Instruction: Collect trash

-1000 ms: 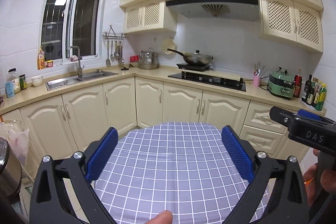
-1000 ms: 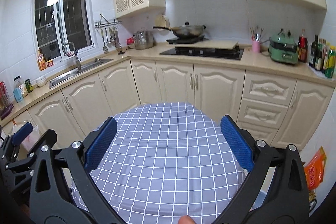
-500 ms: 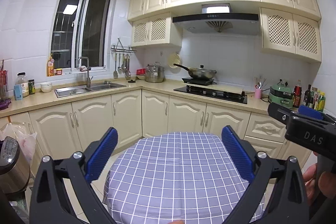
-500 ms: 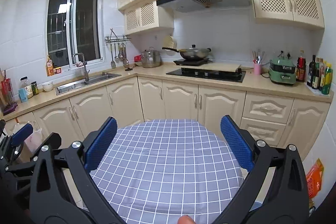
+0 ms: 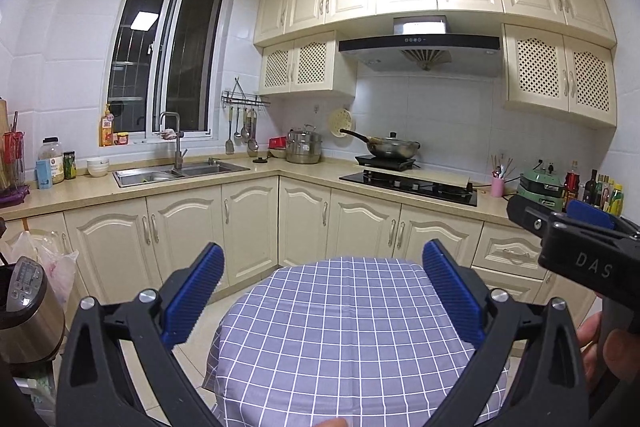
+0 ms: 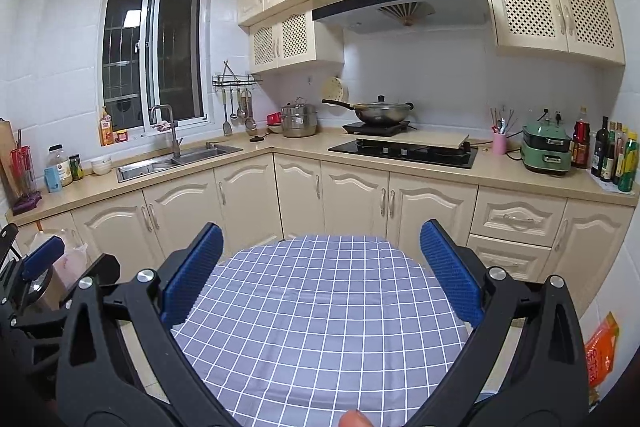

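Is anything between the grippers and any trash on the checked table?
Nothing visible: the round blue checked tablecloth ahead of the open left gripper and right gripper carries no objects and no trash.

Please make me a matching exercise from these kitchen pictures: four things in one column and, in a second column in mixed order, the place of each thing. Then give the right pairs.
Things:
1. wok
2. pink cup
3. orange bottle
4. tablecloth

Places:
A. on the window sill behind the sink
B. between the hob and the green cooker
C. under both open grippers
D. on the small burner under the hood

Pairs: 1-D, 2-B, 3-A, 4-C
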A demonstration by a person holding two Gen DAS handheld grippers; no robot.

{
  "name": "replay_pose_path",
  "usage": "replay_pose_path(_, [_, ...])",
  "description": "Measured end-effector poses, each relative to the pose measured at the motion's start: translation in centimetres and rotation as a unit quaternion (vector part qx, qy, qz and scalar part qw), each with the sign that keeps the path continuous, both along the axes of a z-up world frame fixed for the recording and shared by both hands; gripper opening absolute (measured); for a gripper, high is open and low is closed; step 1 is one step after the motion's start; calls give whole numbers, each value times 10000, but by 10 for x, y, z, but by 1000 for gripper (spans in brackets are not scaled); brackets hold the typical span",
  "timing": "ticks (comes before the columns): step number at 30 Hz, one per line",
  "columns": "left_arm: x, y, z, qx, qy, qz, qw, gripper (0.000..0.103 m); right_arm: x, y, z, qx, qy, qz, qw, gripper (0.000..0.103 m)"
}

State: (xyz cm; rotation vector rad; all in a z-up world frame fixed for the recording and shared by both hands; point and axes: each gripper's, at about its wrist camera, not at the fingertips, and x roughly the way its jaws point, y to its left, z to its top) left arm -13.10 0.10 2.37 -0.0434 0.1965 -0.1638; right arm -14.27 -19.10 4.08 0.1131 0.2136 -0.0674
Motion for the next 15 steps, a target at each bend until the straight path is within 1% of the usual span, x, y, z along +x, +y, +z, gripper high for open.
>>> replay_pose_path(9, [3, -2, -1, 76, 40, 19, 10000, 98, 1, 2, -2, 9, 13, 15, 10000, 97])
replay_pose_path(13, [4, -4, -3, 123, -8, 113, 9999, 98, 3, 3, -4, 14, 40, 12, 10000, 97])
replay_pose_path(15, [4, -4, -4, 100, -26, 87, 9999, 98, 4, 4, -5, 19, 53, 0, 10000, 97])
